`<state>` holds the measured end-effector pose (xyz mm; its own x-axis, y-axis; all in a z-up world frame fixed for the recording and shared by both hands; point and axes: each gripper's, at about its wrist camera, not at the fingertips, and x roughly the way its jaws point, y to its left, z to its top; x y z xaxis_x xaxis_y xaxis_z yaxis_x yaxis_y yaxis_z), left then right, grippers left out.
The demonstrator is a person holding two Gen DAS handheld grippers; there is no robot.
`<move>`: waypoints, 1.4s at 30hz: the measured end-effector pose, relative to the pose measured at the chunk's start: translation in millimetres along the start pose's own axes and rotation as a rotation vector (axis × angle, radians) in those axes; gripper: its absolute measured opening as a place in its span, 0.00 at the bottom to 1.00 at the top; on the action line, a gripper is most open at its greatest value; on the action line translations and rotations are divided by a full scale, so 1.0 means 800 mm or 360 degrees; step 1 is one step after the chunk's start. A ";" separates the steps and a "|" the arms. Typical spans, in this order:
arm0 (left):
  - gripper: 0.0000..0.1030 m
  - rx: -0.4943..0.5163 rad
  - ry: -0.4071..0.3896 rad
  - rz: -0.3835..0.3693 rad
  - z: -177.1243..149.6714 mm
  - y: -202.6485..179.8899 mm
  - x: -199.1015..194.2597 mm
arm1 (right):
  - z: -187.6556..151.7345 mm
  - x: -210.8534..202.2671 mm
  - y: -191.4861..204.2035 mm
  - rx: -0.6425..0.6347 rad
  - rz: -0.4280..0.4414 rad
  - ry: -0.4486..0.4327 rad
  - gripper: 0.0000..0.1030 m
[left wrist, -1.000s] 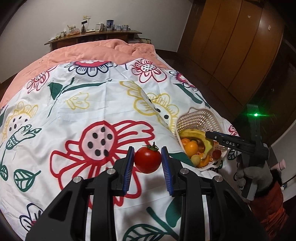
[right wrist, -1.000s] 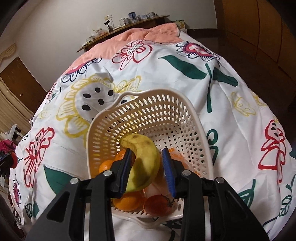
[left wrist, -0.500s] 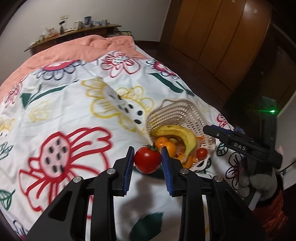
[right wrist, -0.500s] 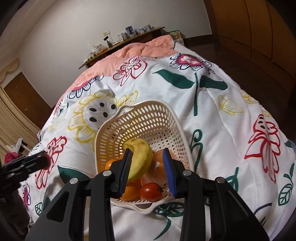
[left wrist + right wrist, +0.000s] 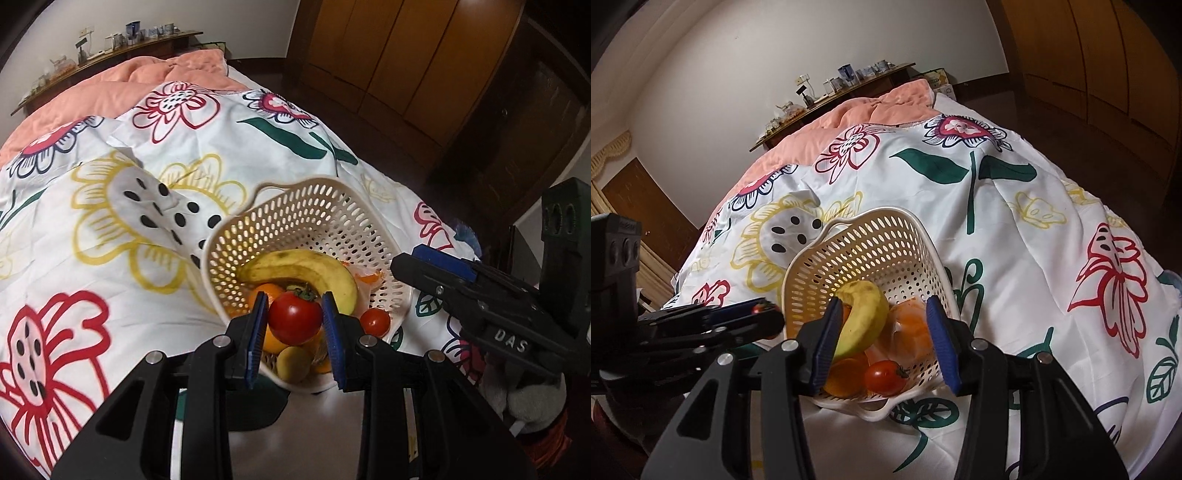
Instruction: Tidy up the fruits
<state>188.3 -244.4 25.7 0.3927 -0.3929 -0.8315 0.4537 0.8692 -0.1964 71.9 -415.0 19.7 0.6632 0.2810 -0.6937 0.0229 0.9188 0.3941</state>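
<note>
Your left tool (image 5: 295, 325) clamps one large tomato (image 5: 294, 322) above the basket's (image 5: 306, 206) near rim. Your right tool (image 5: 886, 341), empty, has just been opening over it. Inside: one banana (image 5: 303, 269), one small tomato (image 5: 375, 320). Beyond lies open bed (image 5: 110, 206).

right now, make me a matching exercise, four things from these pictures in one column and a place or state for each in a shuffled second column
Things
1. large red tomato with green stem
2. curved yellow banana
3. small red cherry tomato
4. right claw

Places or states
A. lying across the other fruit in the cream perforated plastic basket
B. open, nothing pressed between its blue pads
C. clamped between the blue pads of the left claw
D. loose in the basket near its low front rim

Pairs: 1-C, 2-A, 3-D, 4-B
</note>
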 end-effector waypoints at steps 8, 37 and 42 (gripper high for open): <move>0.59 -0.0044 -0.0076 -0.0013 0.003 0.005 -0.007 | -0.002 -0.003 0.002 0.0005 0.0005 -0.0003 0.52; 0.87 -0.0103 -0.0325 0.0284 -0.024 0.039 -0.083 | -0.043 0.031 0.061 -0.0373 -0.0194 0.0226 0.78; 0.87 -0.0140 -0.0310 0.0290 -0.028 0.046 -0.084 | -0.039 0.050 0.067 -0.0440 -0.0299 0.0258 0.78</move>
<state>160.7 -179.4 62.9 0.6118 -0.2705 -0.7433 0.2936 0.9502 -0.1042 76.4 -346.3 -5.6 0.5392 0.1200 -0.8336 -0.0845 0.9925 0.0882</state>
